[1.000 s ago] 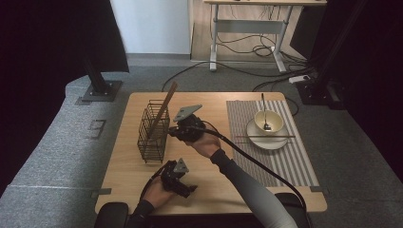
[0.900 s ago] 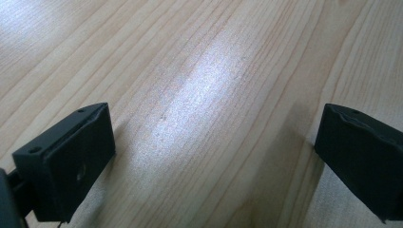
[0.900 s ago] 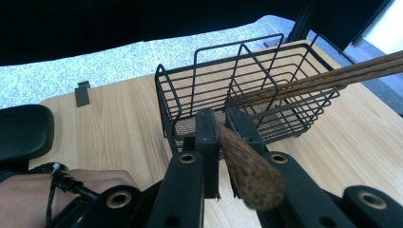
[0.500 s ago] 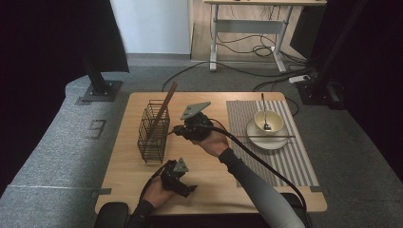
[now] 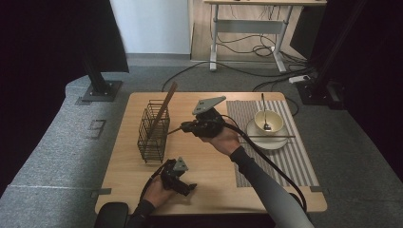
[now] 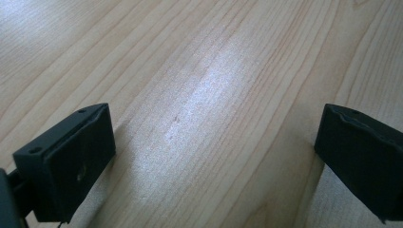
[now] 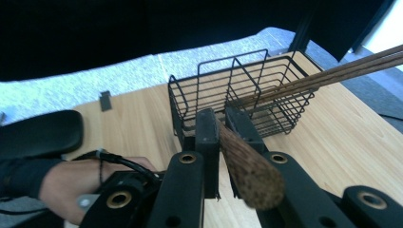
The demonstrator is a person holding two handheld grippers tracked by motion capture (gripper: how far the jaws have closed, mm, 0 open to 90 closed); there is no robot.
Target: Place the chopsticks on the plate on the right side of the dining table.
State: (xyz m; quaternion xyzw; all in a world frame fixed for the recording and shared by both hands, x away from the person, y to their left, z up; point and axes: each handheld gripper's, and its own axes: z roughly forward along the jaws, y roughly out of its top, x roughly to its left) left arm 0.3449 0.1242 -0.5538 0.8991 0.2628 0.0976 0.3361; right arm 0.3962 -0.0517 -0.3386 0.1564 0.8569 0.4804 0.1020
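- While no brand, label or writing is legible on anything here, near edge first: left gripper (image 5: 177, 176) rests low on the wooden table (image 5: 214, 180), jaws spread wide, bare wood between them.
- Right gripper (image 5: 186, 127), mid-table, jaws pressed together, pinching a dark wooden chopstick (image 7: 247, 166); its far end points toward the rack.
- Black wire rack (image 5: 153, 130), left side of table, just beside that gripper's tips: holds brown chopsticks (image 5: 164, 108), leaning out over the top rim.
- Striped placemat (image 5: 294, 156), right side: cream bowl (image 5: 268, 120) on a matching plate (image 5: 272, 141), spoon (image 5: 264, 114) standing in the bowl.
- One more chopstick (image 5: 268, 137) lies across the plate.
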